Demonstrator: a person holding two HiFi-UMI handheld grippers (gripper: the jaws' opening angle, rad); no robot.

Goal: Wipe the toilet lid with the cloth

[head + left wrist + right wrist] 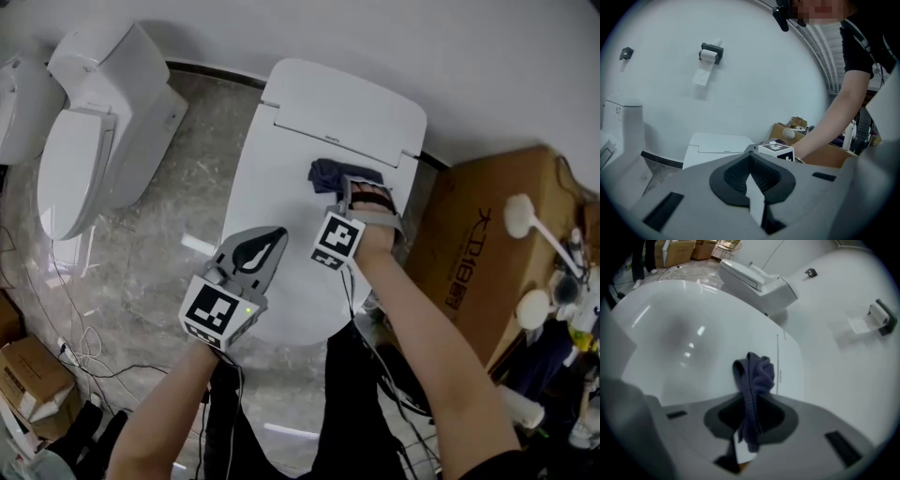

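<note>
With the right claw (751, 401) pinching the dark cloth (755, 373), bunched just ahead of its tips on the toilet lid (281, 178), best press it flat and sweep evenly, holding the left claw (270, 240), pressed together and empty, clear.

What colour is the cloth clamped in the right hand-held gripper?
Plain dark blue-grey, no pattern. The cloth shows best in the right gripper view.

Toilet lid (281, 216): white, glossy, closed. Cloth (330, 174): dk blue, bunched, on lid's rear end, pinched in rt claw (345, 182).
</note>
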